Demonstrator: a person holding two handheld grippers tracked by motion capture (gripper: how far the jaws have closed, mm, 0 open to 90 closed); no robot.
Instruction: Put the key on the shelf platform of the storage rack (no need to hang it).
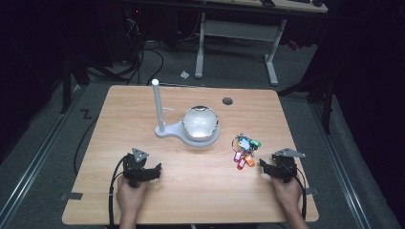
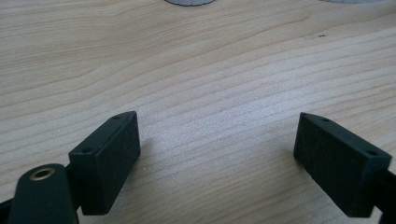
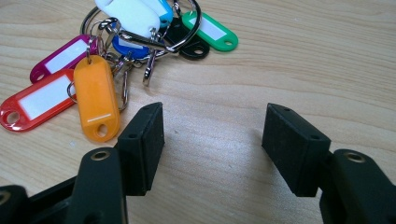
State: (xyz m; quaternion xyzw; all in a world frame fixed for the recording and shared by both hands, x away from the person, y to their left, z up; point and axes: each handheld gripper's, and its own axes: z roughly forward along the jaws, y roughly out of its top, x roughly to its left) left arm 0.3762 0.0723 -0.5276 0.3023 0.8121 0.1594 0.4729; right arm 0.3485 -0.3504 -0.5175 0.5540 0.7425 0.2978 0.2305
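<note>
A bunch of coloured key tags on metal rings point(image 1: 245, 150) lies on the wooden table point(image 1: 191, 191), right of centre. In the right gripper view the key tags point(image 3: 98, 93) lie just ahead and left of my right gripper point(image 3: 212, 140), whose jaws stand wide apart with bare wood between them. In the high view my right gripper point(image 1: 267, 167) rests on the table just right of the tags. My left gripper point(image 1: 152, 172) sits near the front left of the table. My left gripper point(image 2: 217, 154) is open over bare wood.
A white stand with an upright post point(image 1: 157, 107) and a shiny round bowl point(image 1: 200, 123) on its base sits mid-table. A dark round hole point(image 1: 227, 101) marks the far side of the table. Desks and cables stand on the floor beyond.
</note>
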